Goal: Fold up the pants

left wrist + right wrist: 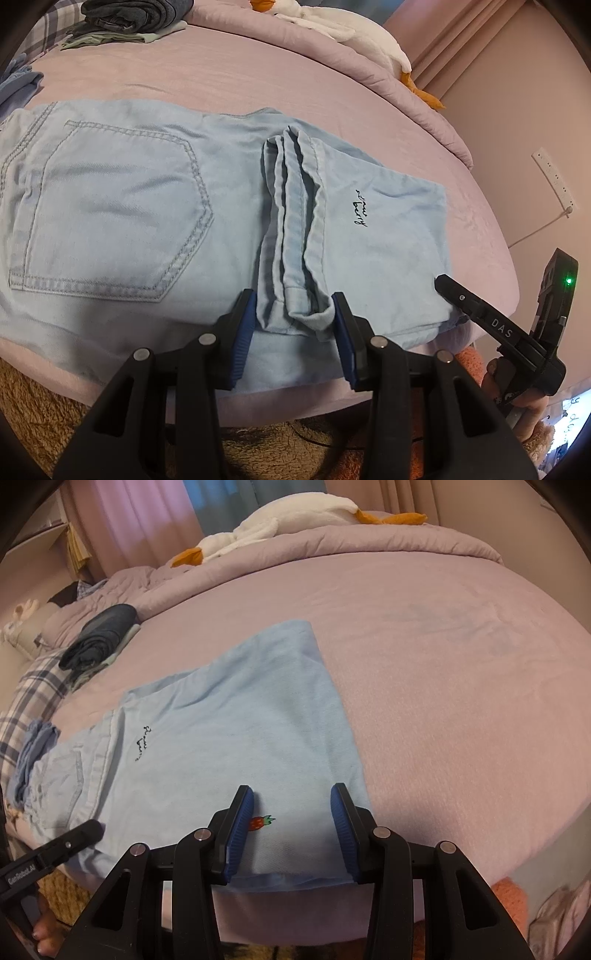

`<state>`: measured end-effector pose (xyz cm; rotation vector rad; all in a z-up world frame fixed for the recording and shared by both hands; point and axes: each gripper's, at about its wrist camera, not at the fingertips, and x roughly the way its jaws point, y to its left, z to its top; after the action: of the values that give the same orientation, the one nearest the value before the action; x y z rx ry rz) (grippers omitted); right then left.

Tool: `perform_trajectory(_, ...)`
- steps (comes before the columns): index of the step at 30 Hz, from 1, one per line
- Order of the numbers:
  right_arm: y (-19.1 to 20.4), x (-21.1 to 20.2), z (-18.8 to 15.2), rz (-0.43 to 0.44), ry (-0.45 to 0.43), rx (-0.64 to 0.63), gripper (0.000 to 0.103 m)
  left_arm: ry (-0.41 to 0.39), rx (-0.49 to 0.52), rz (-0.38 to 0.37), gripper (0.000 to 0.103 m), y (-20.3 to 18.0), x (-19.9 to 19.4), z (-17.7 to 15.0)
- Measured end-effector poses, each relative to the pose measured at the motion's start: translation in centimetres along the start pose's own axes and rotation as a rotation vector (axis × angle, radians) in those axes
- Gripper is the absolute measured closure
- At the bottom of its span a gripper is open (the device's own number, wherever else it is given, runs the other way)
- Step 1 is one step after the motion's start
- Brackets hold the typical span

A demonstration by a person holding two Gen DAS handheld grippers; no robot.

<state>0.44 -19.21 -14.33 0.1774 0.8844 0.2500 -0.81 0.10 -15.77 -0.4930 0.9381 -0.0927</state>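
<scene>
My left tongs (293, 321) straddle the hems (295, 236), my right tongs (291, 812) the pants (236, 731), both released; hems may slip.

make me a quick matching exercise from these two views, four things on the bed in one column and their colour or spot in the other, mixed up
Column one:
1. pants
2. plush goose
3. folded dark clothes
4. strawberry print

Column two:
A. white with orange beak and feet, lying on the rumpled duvet at the far side of the bed
B. small and red, on the pants next to one pad of the right tongs
C. light blue, spread flat on the pink sheet
D. dark blue, stacked by the plaid fabric

Pairs: 1-C, 2-A, 3-D, 4-B
</scene>
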Motion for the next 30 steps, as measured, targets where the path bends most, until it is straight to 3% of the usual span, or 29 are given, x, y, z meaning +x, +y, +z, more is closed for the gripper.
perform_trajectory(30,-0.13,-0.03,-0.02,0.002,-0.003,-0.003,0.060,0.002,-0.012,-0.025,0.062,0.52,-0.68,-0.60)
